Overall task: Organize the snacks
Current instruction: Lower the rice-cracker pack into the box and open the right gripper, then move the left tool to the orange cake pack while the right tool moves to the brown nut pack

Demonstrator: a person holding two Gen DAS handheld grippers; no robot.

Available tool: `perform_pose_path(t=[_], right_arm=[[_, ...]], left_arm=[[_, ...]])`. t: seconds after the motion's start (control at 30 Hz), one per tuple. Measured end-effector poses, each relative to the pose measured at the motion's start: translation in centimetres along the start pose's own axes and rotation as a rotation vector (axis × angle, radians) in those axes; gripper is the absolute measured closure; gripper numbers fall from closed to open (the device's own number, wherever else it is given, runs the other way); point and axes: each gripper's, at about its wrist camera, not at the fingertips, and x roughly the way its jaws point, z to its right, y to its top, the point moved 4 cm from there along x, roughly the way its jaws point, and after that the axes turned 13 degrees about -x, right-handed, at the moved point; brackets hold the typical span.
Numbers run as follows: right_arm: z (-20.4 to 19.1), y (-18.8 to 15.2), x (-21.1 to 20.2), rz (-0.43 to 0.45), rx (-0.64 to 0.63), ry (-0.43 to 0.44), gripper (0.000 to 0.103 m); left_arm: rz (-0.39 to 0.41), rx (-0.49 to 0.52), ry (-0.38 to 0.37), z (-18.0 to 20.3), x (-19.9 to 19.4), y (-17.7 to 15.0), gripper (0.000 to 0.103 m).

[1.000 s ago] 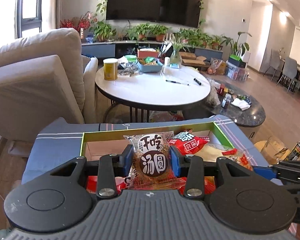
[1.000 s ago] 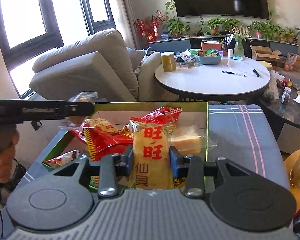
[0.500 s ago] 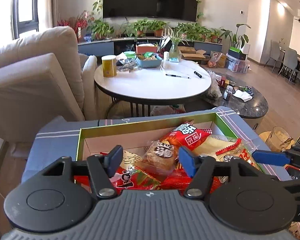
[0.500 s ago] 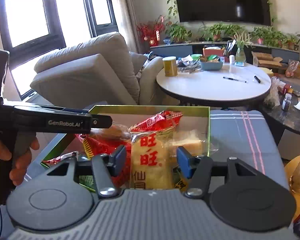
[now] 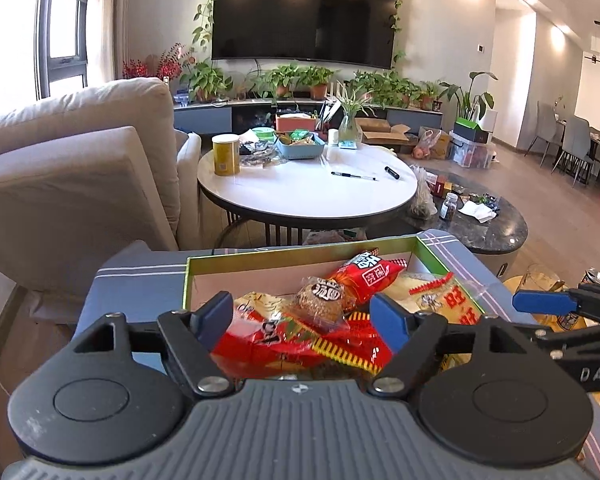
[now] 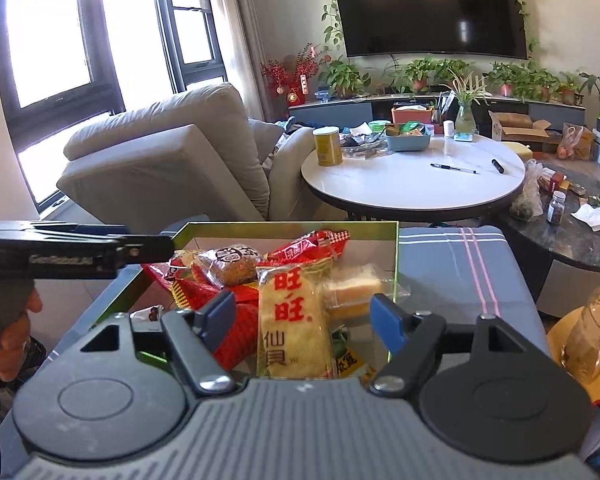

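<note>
A green-rimmed cardboard box point(image 5: 260, 259) point(image 6: 292, 226) on a blue-grey cushioned stool holds several snack packs. A round brown cake in clear wrap point(image 5: 324, 298) point(image 6: 230, 266) lies on red packets point(image 5: 366, 276). A yellow rice-cracker pack point(image 6: 294, 320) point(image 5: 452, 304) lies at the box's near side. My left gripper point(image 5: 302, 320) is open and empty above the box. My right gripper point(image 6: 304, 316) is open over the yellow pack, fingers apart from it. A pale cake slice in wrap point(image 6: 354, 286) lies to its right.
A round white table point(image 5: 308, 192) with a yellow can, blue tray and pens stands behind the stool. A beige sofa point(image 5: 72, 168) is at the left. A dark low table point(image 5: 484, 224) with small items is at the right. A glass cup point(image 6: 596, 332) stands at the right.
Both grippers opened and drew back. The left let go of the round cake, which now lies on the red packets. The right let go of the yellow pack, which lies in the box.
</note>
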Motion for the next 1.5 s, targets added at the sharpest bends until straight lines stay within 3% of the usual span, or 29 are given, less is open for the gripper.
perform_pose_path(t=[0.17, 0.4, 0.6, 0.93, 1.13, 1.37, 1.5], right_arm=[[-0.3, -0.3, -1.1, 0.009, 0.008, -0.004, 0.017], [-0.4, -1.2, -2.4, 0.003, 0.028, -0.005, 0.017], [-0.7, -2.5, -3.1, -0.012, 0.026, -0.017, 0.017], [-0.7, -3.4, -3.6, -0.009, 0.033, -0.005, 0.017], [-0.4, -4.0, -3.3, -0.021, 0.034, 0.002, 0.017], [0.1, -4.9, -3.3, -0.043, 0.045, -0.004, 0.017], [0.3, -5.4, -3.5, -0.056, 0.048, -0.015, 0.017]], left_arm=[[-0.003, 0.014, -0.014, -0.3, -2.4, -1.6, 0.018], [-0.077, 0.033, 0.006, -0.9, -4.2, -6.4, 0.014], [-0.197, -0.085, 0.057, -1.9, -3.5, -9.1, 0.014], [-0.279, -0.316, 0.149, -2.5, -1.4, -9.2, 0.014], [-0.287, -0.278, 0.207, -1.1, 0.1, -9.9, 0.009], [-0.266, -0.125, 0.234, 0.8, 0.5, -10.8, 0.009], [-0.242, -0.034, 0.23, 1.0, 0.0, -11.6, 0.017]])
